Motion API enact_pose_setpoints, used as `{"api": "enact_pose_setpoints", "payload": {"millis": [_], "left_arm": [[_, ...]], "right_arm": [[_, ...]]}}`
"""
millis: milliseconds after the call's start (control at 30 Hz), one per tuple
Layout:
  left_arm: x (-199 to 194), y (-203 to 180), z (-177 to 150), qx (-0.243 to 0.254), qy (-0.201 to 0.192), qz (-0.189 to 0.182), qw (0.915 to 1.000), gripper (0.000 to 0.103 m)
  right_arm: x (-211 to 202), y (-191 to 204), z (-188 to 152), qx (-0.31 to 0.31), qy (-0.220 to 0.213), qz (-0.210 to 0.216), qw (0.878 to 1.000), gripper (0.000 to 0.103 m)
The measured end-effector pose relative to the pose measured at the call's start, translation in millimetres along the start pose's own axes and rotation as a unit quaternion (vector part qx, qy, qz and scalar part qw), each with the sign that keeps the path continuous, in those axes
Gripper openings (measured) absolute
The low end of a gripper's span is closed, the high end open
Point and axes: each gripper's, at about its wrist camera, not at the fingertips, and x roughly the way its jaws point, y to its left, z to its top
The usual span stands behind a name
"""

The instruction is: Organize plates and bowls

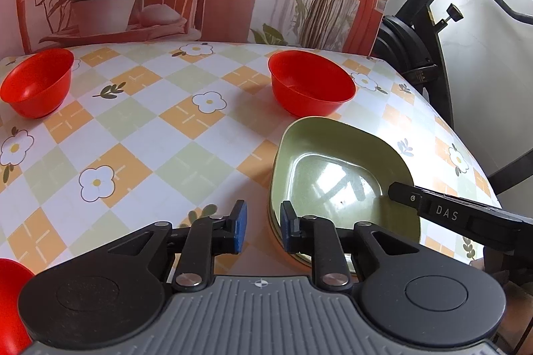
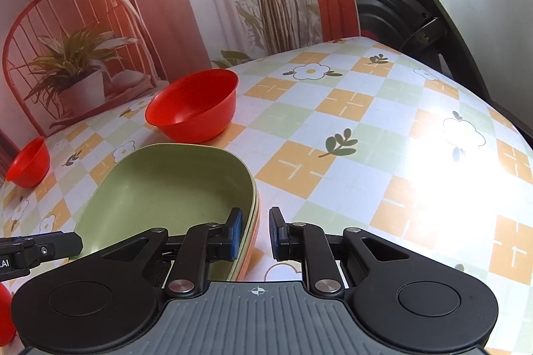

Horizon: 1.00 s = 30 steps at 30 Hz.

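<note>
Nearest the lens, the left gripper (image 1: pixel 261 226) stands open, jaws astride the near-left rim of the green plate (image 1: pixel 336 185); nothing is pinched yet. The plate seems a stack, w/ an orange edge under it. Ahead-left of these jaws sits one red bowl (image 1: pixel 36 81), another red bowl (image 1: pixel 311 86) just beyond the plate, both on the checked table (image 1: pixel 150 138).

The right gripper (image 2: pixel 255 233) is open too, its jaws astride the plate's right rim (image 2: pixel 251 188).

Risk, I judge: if only one side closes, the plate tilts & slides off the lower one, or knocks the near bowl.
</note>
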Motion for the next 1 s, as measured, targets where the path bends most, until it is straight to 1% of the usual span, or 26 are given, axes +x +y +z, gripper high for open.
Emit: {"api": "enact_pose_setpoints", "payload": {"millis": [200,267,633,1000], "left_arm": [[3,4,-1,-0.009,0.002,-0.001,1.0,0.03],[2,4,-1,-0.01,0.002,-0.001,0.9999,0.03],[-13,5,2,-0.008,-0.02,0.005,0.9998,0.03],[-35,13,3,-0.023,-0.045,0.012,0.9987,0.03]], "right_arm": [[-1,-3,0,0.005,-0.003,-0.001,1.0,0.018],[-2,-3,0,0.006,-0.002,-0.003,1.0,0.018],[-18,0,5,0.015,-0.021,0.016,1.0,0.02],[-32,8,7,0.013,-0.034,0.023,0.999,0.02]]}}
